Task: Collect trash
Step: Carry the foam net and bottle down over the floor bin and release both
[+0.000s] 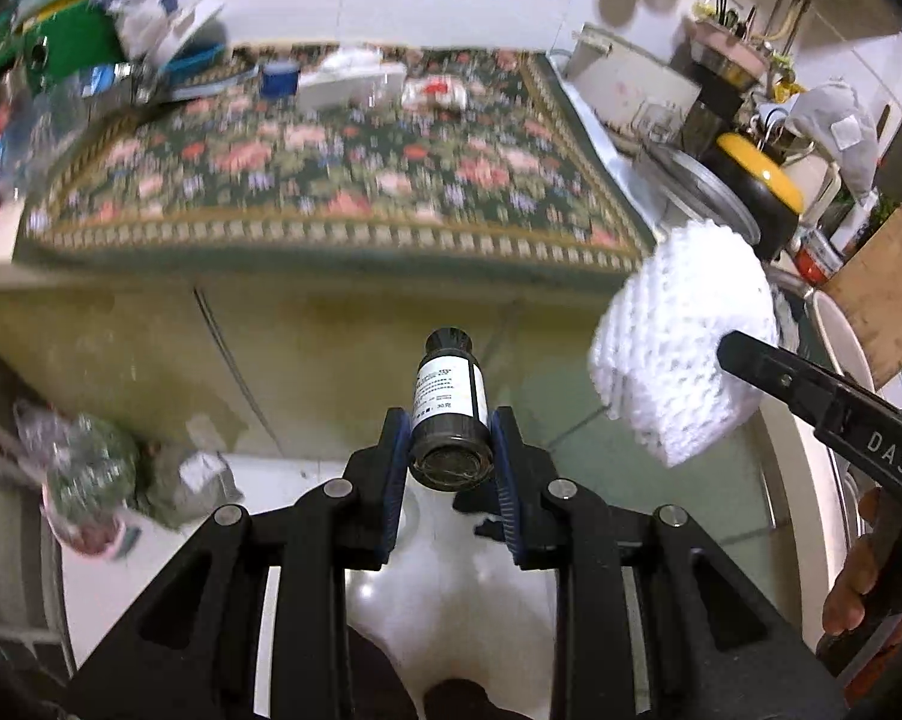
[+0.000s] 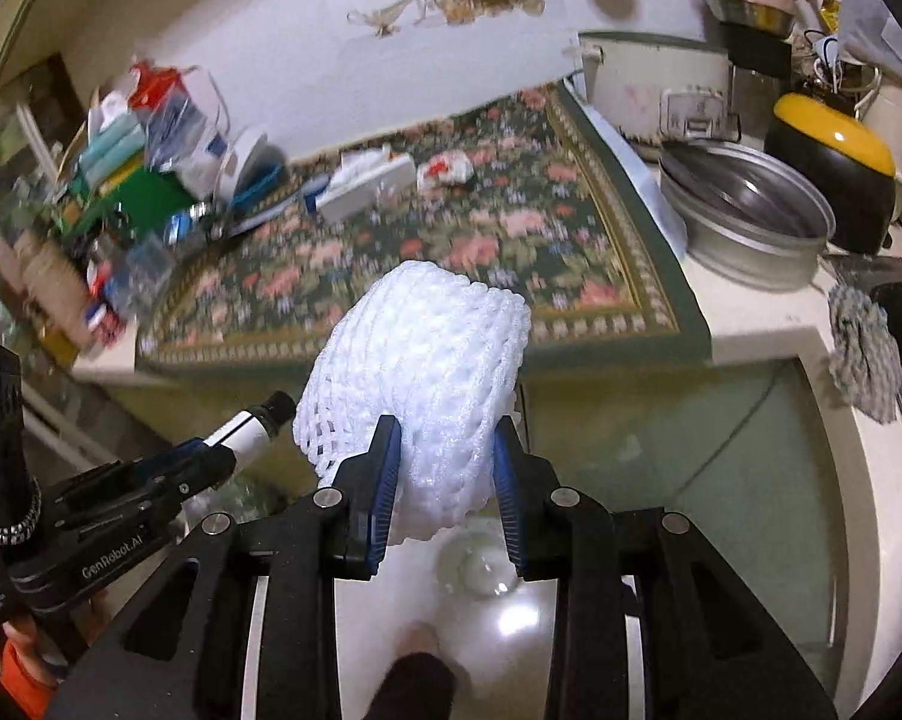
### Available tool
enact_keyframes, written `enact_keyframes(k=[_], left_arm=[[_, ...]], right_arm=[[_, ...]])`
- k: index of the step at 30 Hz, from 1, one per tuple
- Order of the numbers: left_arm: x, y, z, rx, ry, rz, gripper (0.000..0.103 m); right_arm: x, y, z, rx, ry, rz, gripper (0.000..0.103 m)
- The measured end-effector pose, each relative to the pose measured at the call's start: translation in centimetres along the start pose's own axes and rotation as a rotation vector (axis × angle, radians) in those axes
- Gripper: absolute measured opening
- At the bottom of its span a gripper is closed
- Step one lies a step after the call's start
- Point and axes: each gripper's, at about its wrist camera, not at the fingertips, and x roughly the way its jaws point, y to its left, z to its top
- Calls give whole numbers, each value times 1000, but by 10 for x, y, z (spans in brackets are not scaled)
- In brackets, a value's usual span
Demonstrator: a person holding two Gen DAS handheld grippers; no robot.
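Observation:
My left gripper is shut on a small dark bottle with a white label, its cap pointing away from me. The same bottle shows at the left of the right wrist view, sticking out of the left gripper. My right gripper is shut on a white foam fruit net, which bulges up between the blue pads. In the left wrist view the net hangs at the right. Both grippers hover in front of the counter, over the white floor. A crumpled red-and-white wrapper lies on the floral cloth.
The counter holds a clutter of boxes and bags on the left, a white box mid-cloth, a metal basin, a rice cooker and a black-and-yellow pot on the right. Bags of rubbish sit on the floor by the cabinet.

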Motion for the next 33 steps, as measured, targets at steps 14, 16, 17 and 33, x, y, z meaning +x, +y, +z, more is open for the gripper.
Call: enact_keyframes(k=[14, 16, 17, 33], left_arm=[[131, 45, -87, -37, 211, 15, 27], [162, 62, -97, -34, 243, 3, 27], [175, 70, -104, -33, 254, 1, 27], [423, 163, -207, -73, 402, -30, 27]], right_arm=[[90, -32, -79, 58, 154, 6, 28], [114, -36, -94, 76, 156, -12, 28], [130, -38, -103, 91, 159, -26, 28], [355, -74, -240, 248, 240, -138, 29]])
